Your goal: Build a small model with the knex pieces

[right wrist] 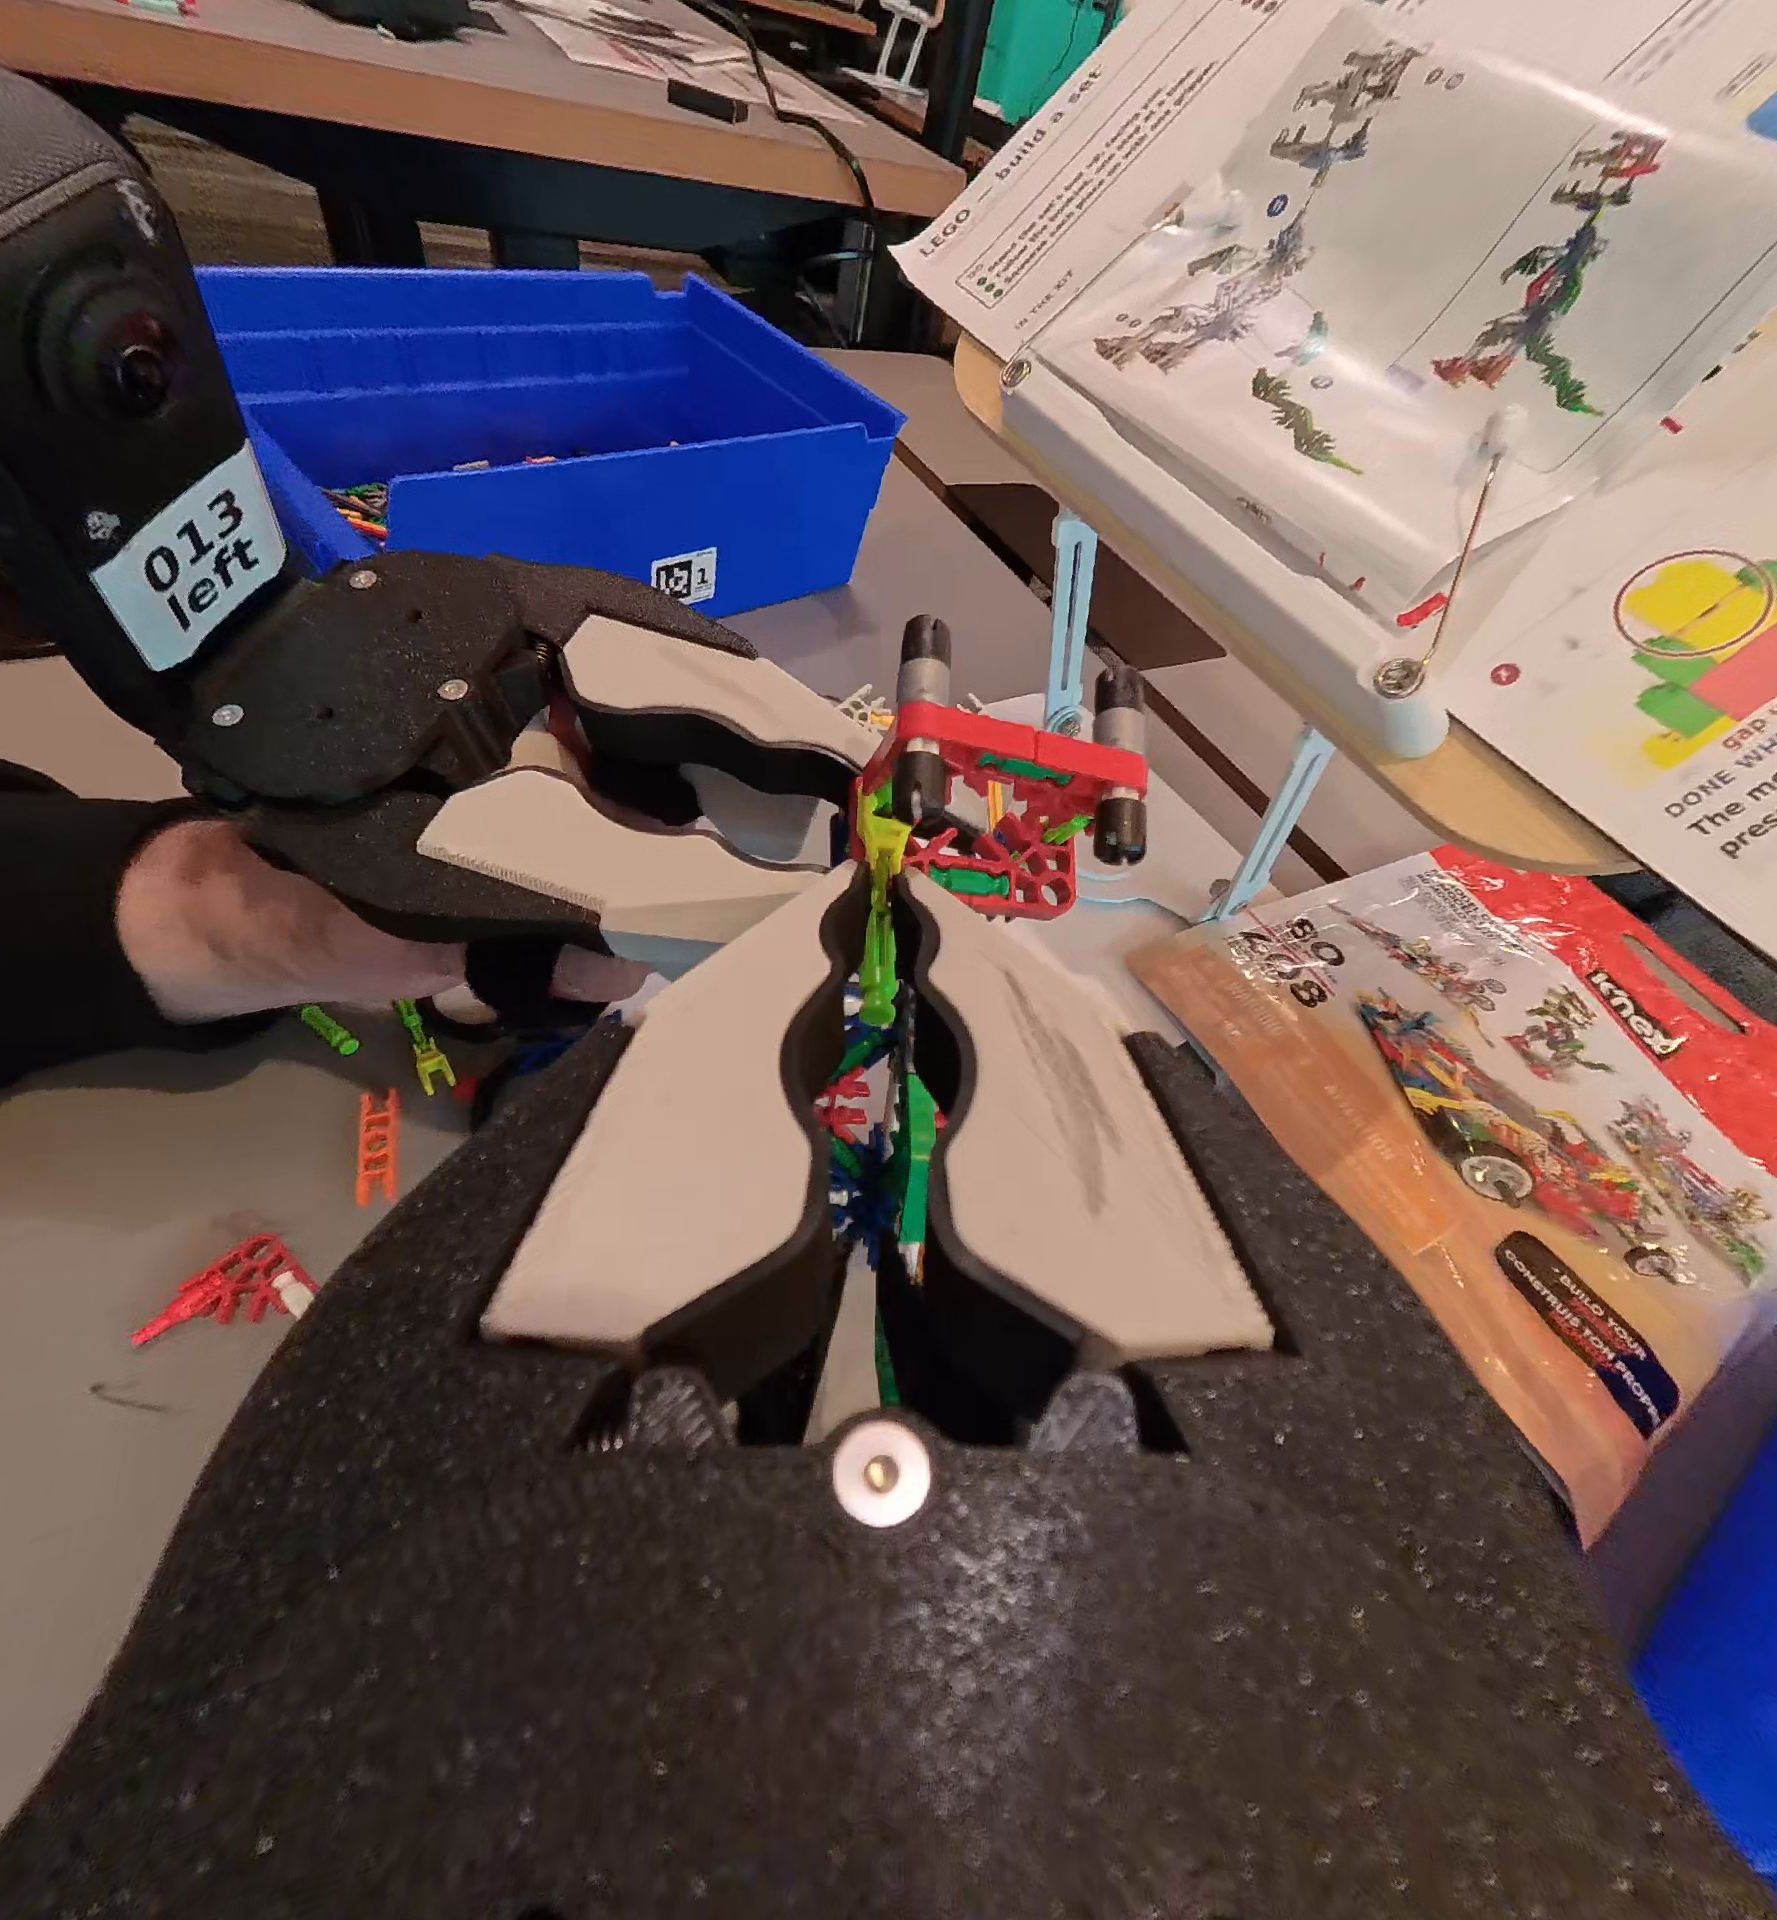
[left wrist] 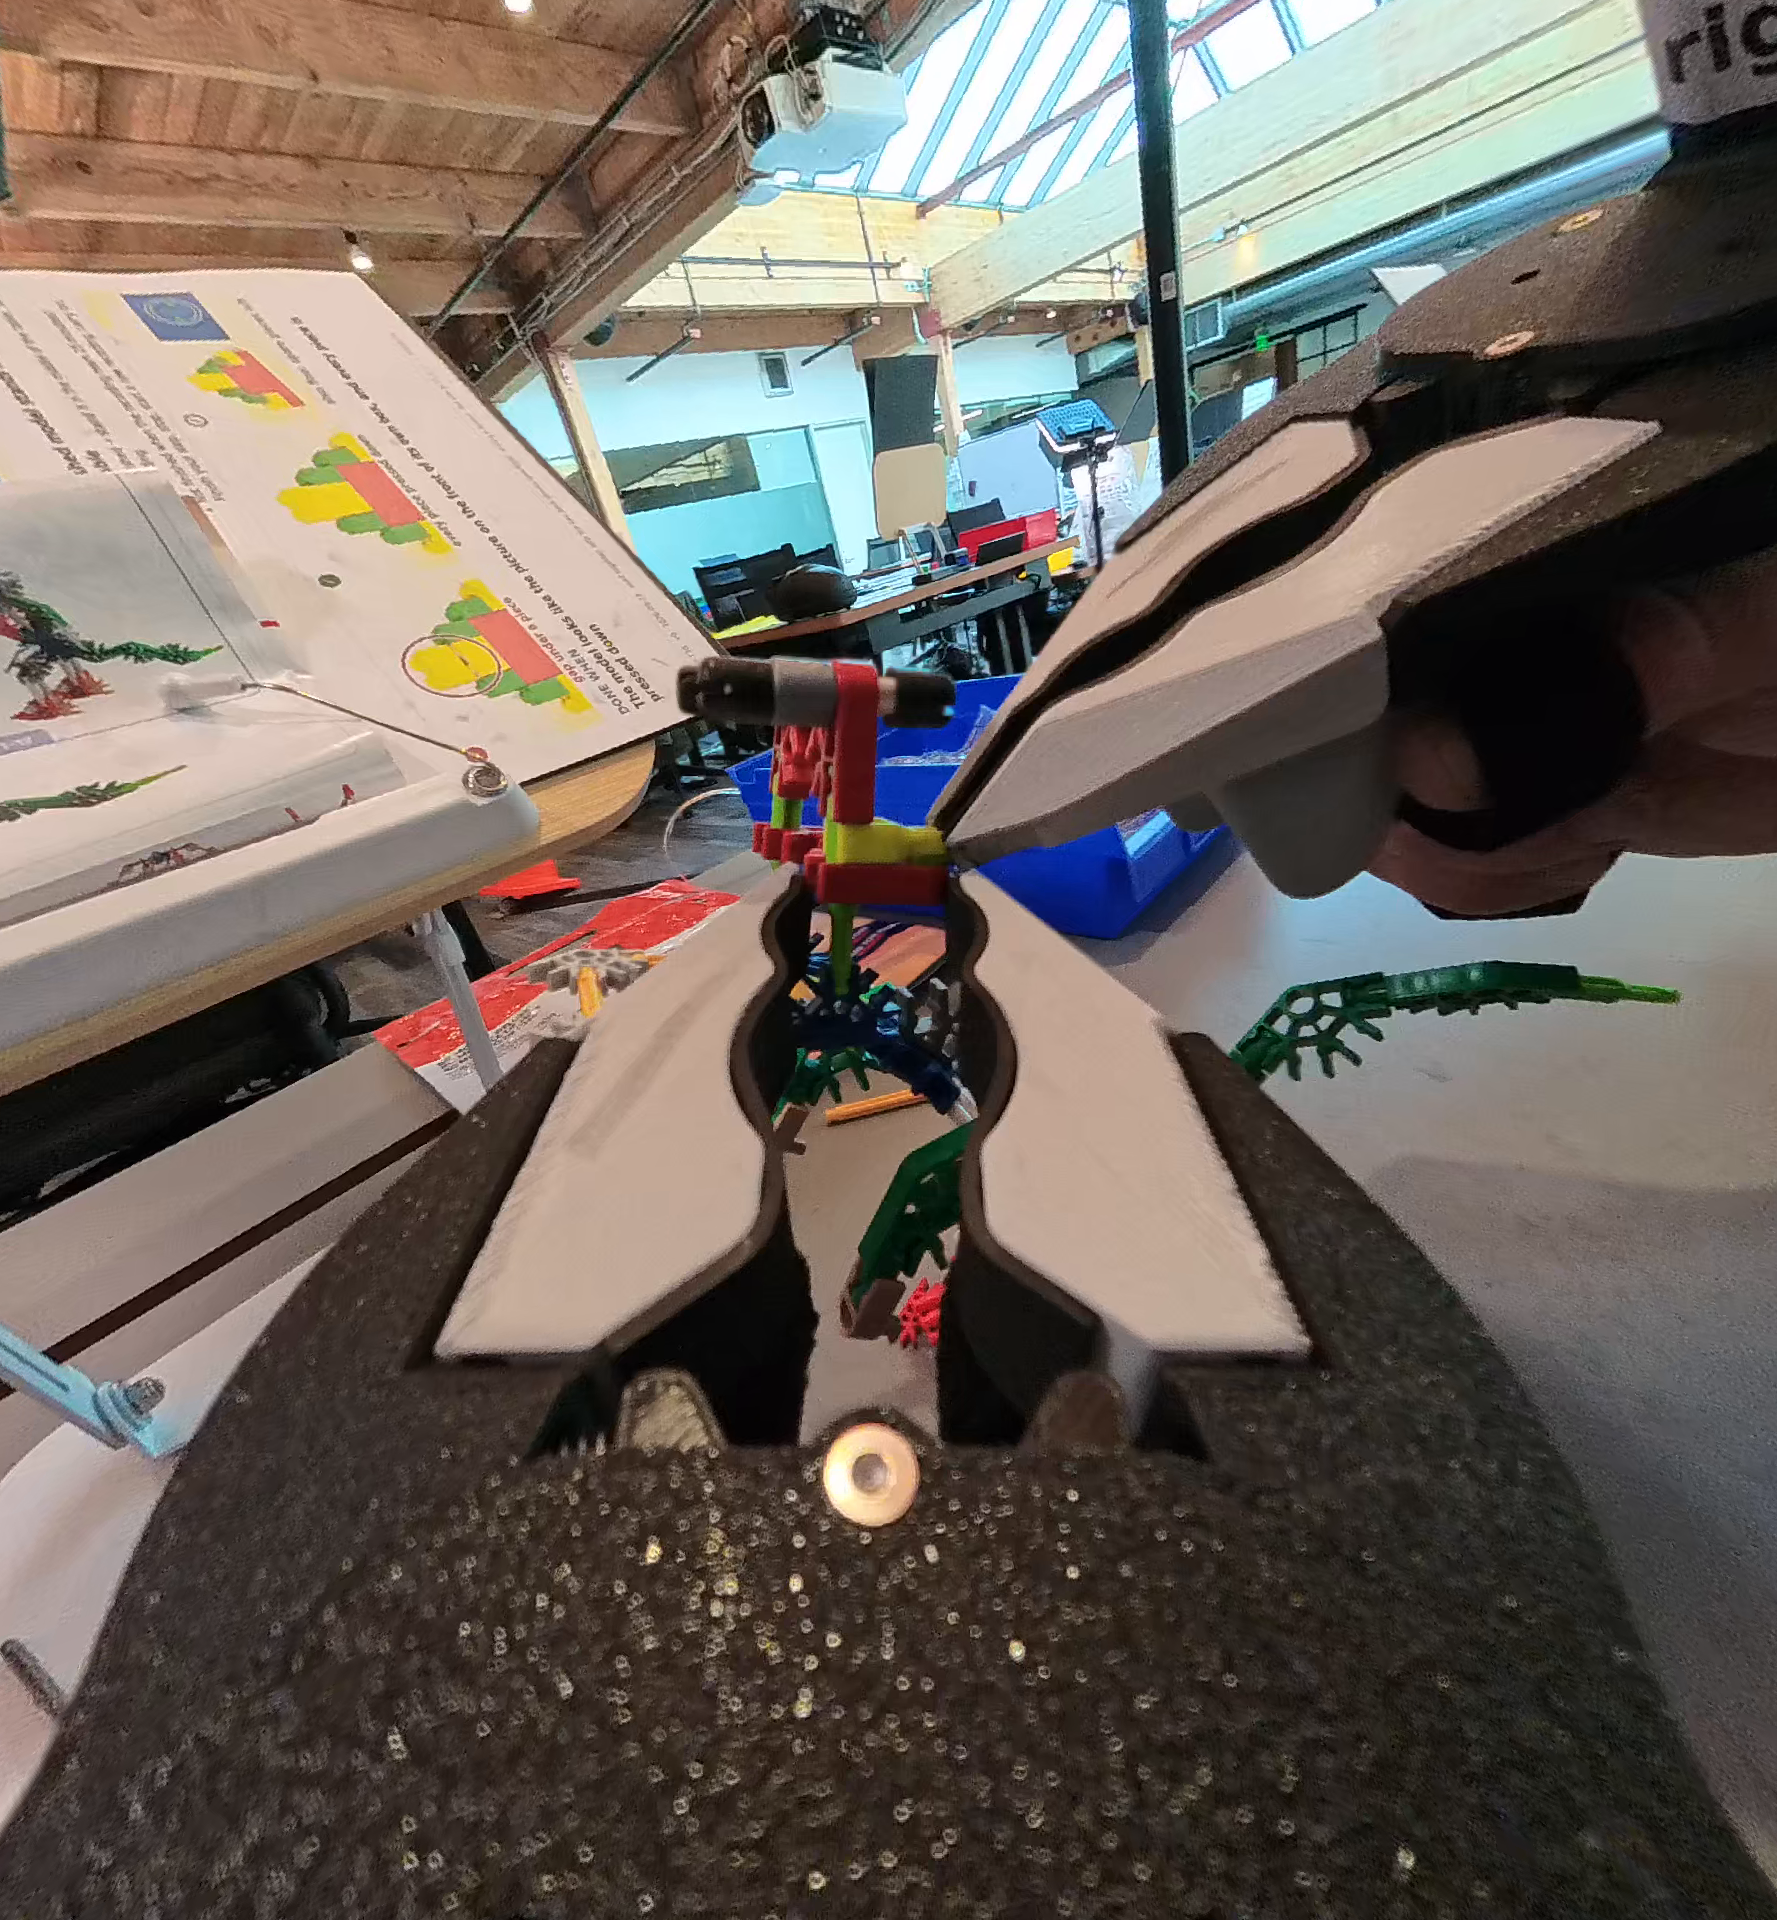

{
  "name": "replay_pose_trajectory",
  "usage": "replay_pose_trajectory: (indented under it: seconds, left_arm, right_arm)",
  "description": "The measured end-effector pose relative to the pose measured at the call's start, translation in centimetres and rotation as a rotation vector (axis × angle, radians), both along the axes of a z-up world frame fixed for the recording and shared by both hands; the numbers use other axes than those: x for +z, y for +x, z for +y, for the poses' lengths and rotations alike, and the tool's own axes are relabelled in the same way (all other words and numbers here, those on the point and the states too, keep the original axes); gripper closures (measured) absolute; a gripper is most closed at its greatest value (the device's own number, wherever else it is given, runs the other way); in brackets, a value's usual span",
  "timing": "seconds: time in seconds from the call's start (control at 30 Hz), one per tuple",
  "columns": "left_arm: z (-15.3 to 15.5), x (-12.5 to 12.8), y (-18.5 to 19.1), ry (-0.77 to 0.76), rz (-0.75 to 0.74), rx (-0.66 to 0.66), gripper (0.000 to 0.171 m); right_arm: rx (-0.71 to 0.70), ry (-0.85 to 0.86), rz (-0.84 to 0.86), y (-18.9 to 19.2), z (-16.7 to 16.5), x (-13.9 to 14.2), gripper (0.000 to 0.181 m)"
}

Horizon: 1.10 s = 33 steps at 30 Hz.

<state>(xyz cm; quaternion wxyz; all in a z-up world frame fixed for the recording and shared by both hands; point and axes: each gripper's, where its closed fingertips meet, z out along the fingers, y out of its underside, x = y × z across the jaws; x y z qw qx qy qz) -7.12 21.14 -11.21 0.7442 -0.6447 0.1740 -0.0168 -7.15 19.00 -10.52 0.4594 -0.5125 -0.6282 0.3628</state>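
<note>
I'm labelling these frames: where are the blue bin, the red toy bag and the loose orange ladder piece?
blue bin [right wrist: 593, 457], right wrist view, front wall.
red toy bag [right wrist: 1549, 1122], right wrist view, printed front.
orange ladder piece [right wrist: 377, 1143], right wrist view, middle rungs.

Grey table strewn with toy parts

A pale grey table [right wrist: 53, 1475] fills the lower left of the right wrist view. At the upper left stands a blue bin [right wrist: 593, 436]. A red-and-orange packet [right wrist: 1507, 1122] lies flat at the right. Loose pieces lie at the left: a red fan-shaped piece [right wrist: 229, 1283], an orange ladder-like piece [right wrist: 378, 1143], a green rod [right wrist: 328, 1029]
</note>
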Motion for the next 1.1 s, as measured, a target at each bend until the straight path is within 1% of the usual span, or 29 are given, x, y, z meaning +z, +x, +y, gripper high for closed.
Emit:
replay_pose_trajectory:
  seconds: [0.17, 0.2, 0.33, 0.4, 0.47, 0.53, 0.63, 0.7, 0.73, 0.8, 0.87, 0.97, 1.1]
  left_arm:
    - [0.1, -0.1, -0.1, -0.001, 0.000, 0.013, 0.150]
    - [0.1, -0.1, -0.1, -0.003, -0.005, 0.006, 0.150]
    - [0.1, -0.1, 0.0, -0.004, -0.012, -0.002, 0.151]
    - [0.1, -0.1, 0.0, -0.004, -0.024, -0.011, 0.151]
    - [0.1, -0.1, 0.0, -0.004, -0.020, -0.013, 0.151]
    - [0.1, -0.1, 0.1, -0.006, -0.020, -0.019, 0.151]
    - [0.2, -0.1, 0.2, -0.005, -0.024, -0.015, 0.151]
    - [0.4, -0.1, -0.7, -0.011, -0.057, 0.011, 0.151]
    - [0.3, 0.1, -1.3, -0.007, -0.081, 0.021, 0.152]
    - [0.1, 0.3, -0.8, 0.009, -0.046, 0.010, 0.151]
    - [0.2, 0.3, -0.3, 0.002, -0.063, -0.009, 0.151]
    - [0.2, 0.2, -0.2, 0.001, -0.045, -0.003, 0.150]
    - [0.2, 0.1, -0.3, -0.004, -0.050, -0.003, 0.150]
  right_arm:
    - [0.000, -0.017, 0.014, -0.1, 0.0, -0.1, 0.179]
    - [0.010, -0.047, 0.024, -0.1, 0.0, -0.1, 0.179]
    - [0.070, -0.279, 0.042, 0.0, 0.0, 0.0, 0.180]
    - [0.093, -0.309, 0.023, 0.0, 0.0, 0.1, 0.181]
    - [0.126, -0.286, -0.012, 0.0, 0.0, 0.0, 0.181]
    - [0.158, -0.210, -0.066, 0.2, 0.0, -0.1, 0.181]
    - [0.140, 0.035, -0.150, 0.3, 0.2, 0.0, 0.181]
    - [0.105, 0.203, -0.185, 0.4, 0.6, 0.1, 0.181]
    - [0.091, 0.260, -0.192, 0.5, 0.8, 0.2, 0.181]
    - [0.104, 0.285, -0.149, 0.5, 0.2, 1.0, 0.181]
    - [0.101, 0.269, -0.131, 0.7, 0.3, 1.4, 0.181]
    - [0.106, 0.211, -0.087, 0.5, 0.2, 1.1, 0.181]
    - [0.076, 0.183, -0.049, 0.0, 0.5, 0.7, 0.181]
